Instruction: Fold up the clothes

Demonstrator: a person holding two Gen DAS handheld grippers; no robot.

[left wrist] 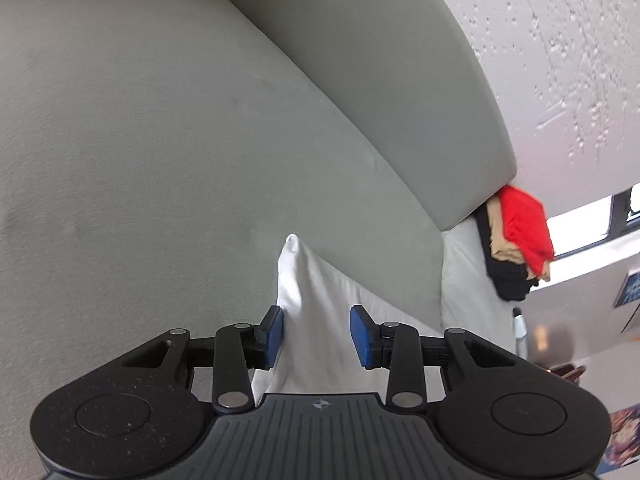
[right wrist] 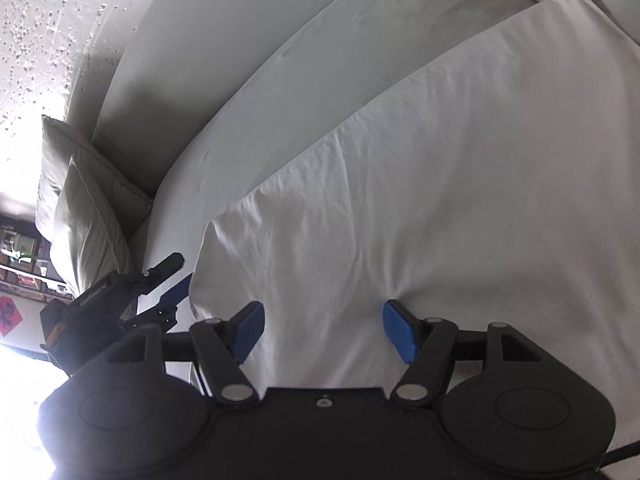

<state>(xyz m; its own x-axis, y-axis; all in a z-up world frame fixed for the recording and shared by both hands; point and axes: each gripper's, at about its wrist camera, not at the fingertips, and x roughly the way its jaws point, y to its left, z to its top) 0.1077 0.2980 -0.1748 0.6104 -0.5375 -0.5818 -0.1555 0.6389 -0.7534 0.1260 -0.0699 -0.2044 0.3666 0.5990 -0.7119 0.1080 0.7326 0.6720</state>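
Two grippers are working one white cotton garment (right wrist: pixel 420 168), which is lying spread on the pale grey sofa seat cushion (left wrist: pixel 140 140), its long folded edge running parallel to the grey backrest (left wrist: pixel 360 60).

Your left gripper (left wrist: pixel 316 334) is hanging over a peaked corner of that cloth. Its blue pads (left wrist: pixel 274 336) are standing partly apart w/ the fabric rising between them, and the near pad seems to be brushing it, but neither is clamping (so no real pinch yet, imo).

Your right gripper (right wrist: pixel 324 332) is sitting over the flat middle of the cloth, fingers spread wide, nothing pressed.

Risks from here:
- You are closing the left on a loose peak, so you could be catching one layer only, and the fold underneath would be sliding open.
- Dragging the corner w/o the right side anchoring could be bunching the wrinkled area near the edge.
- Stacked red, tan and black clothes (left wrist: pixel 516 240) are perching at the sofa end, well apart, so prob. safe.
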